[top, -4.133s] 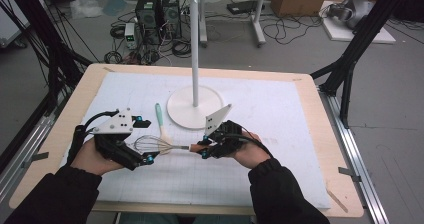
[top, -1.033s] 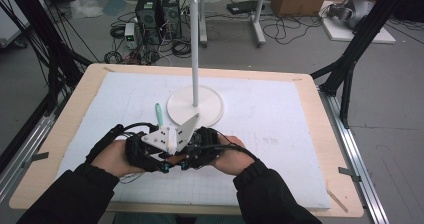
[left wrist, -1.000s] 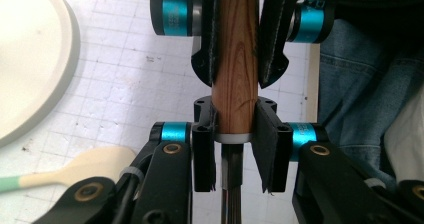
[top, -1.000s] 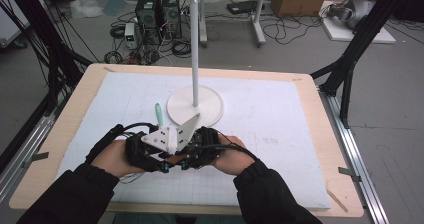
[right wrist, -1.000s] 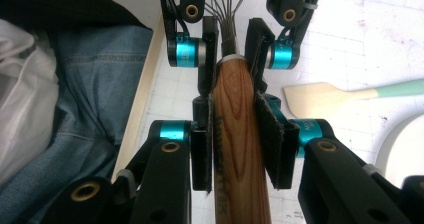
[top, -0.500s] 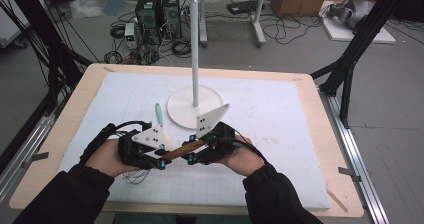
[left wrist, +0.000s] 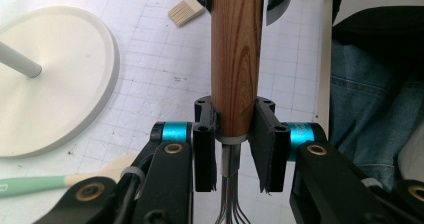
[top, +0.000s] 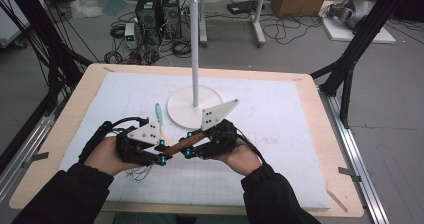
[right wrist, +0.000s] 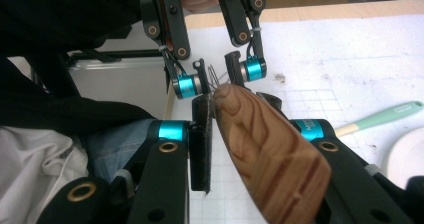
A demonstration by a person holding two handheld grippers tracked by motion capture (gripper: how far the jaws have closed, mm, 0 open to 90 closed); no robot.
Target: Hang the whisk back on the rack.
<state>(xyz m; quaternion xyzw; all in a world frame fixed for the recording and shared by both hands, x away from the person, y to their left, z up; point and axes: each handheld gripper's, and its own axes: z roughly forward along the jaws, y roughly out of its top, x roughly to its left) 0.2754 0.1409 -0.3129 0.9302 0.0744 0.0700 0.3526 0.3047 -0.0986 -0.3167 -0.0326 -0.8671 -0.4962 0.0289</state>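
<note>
A whisk with a wooden handle (top: 182, 143) hangs just above the white mat, spanning both grippers. My left gripper (top: 162, 151) is shut on the handle (left wrist: 235, 59) where it meets the wires (left wrist: 230, 209), pads pressed on both sides. My right gripper (top: 190, 146) has the handle's rounded far end (right wrist: 270, 164) between its jaws; they have just been closing and now grip it. The left gripper (right wrist: 217, 74) faces me in the right gripper view. The wire loops (top: 137, 171) trail under the left hand.
A mint-handled spatula (top: 159, 115) lies on the mat beside the white stand's round base (top: 192, 109). The stand's pole (top: 195, 44) rises behind the hands to hooks at the top. The mat's right half is bare; the wooden table edge (top: 345, 159) frames it.
The right hand has slid rightward along the handle, away from the left hand. The wooden handle now shows between the two grippers. The left hand has stayed put.
</note>
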